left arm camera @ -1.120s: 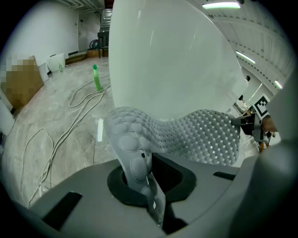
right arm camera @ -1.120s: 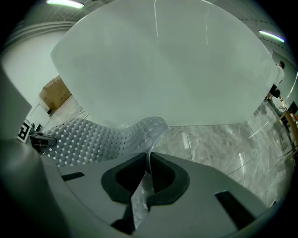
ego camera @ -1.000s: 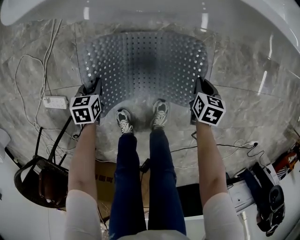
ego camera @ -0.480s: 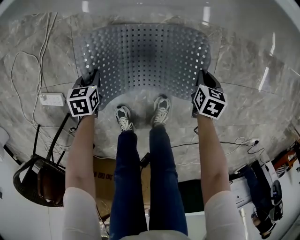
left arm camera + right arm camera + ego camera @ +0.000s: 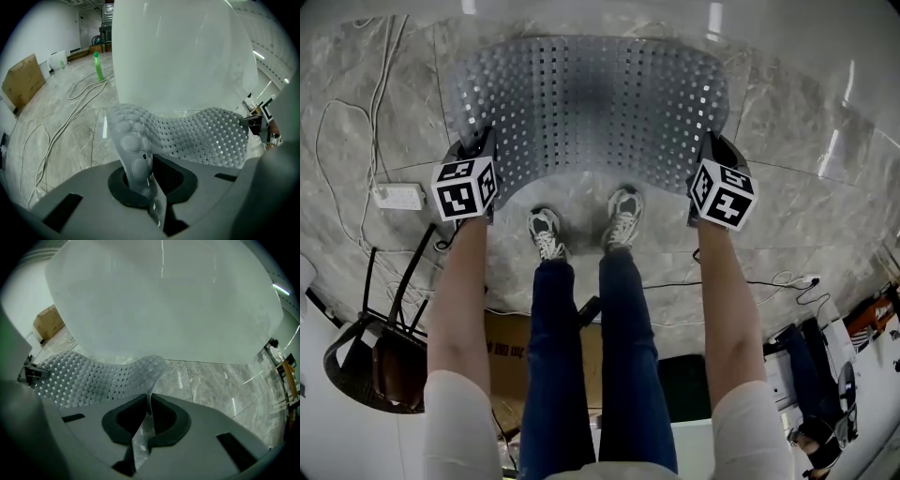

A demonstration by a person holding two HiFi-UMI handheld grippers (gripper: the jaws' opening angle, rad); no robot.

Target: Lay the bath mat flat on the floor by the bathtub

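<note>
Now the bath mat (image 5: 591, 112) is hanging stretched over the floor (image 5: 797, 159) beside the bathtub (image 5: 178, 56), its near corners being pinched by the left tongs (image 5: 146, 176) and right tongs (image 5: 146, 420), both clamping tight and pointing steeply down from outstretched arms (image 5: 461, 300); whether its far edge is touching down is remaining unclear.

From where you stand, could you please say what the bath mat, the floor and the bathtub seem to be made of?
The bath mat: likely translucent plastic or rubber; it sags, with holes and bumps. The floor: glossy veined stone or tile. The bathtub: glossy white, perhaps acrylic or enamel.
</note>
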